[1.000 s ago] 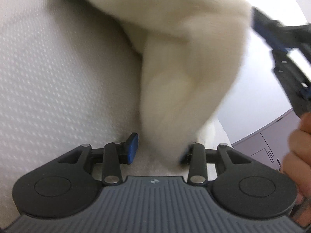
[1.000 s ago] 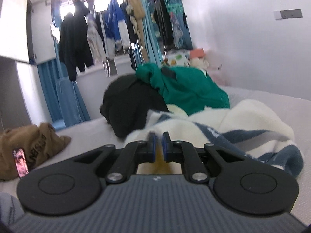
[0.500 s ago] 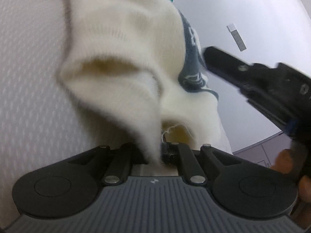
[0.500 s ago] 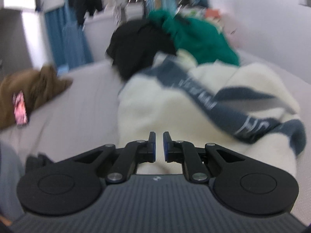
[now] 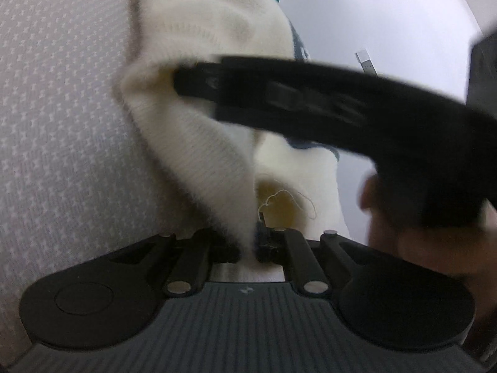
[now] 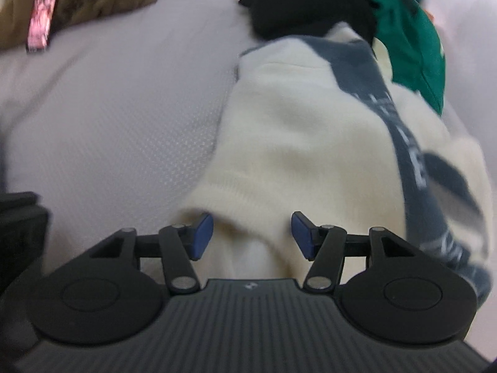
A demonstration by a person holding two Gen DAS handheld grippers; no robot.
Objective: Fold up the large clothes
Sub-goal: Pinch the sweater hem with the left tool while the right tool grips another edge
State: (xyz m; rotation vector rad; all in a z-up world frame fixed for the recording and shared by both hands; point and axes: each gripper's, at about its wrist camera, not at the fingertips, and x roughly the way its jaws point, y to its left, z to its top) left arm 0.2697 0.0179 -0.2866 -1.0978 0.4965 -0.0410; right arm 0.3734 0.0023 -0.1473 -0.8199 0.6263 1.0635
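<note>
A cream knit sweater [image 6: 298, 143] with dark blue-grey lettered stripes lies bunched on a pale grey textured bed surface [image 6: 124, 105]. My left gripper [image 5: 248, 248] is shut on a fold of the cream sweater [image 5: 198, 143], pinching its edge. My right gripper [image 6: 251, 236] is open, its blue pads either side of a sweater fold low over the surface. In the left wrist view the right gripper [image 5: 310, 99] shows as a blurred black bar crossing in front of the sweater, with a hand at the right.
A black garment [image 6: 310, 9] and a green garment [image 6: 410, 43] lie piled beyond the sweater. A brown garment [image 6: 77, 3] with a pink label lies at the far left. A white wall [image 5: 388, 15] stands to the right.
My left gripper closed on the sweater fold. My right gripper opened, tilted down and moved low over the sweater, crossing in front of the left camera.
</note>
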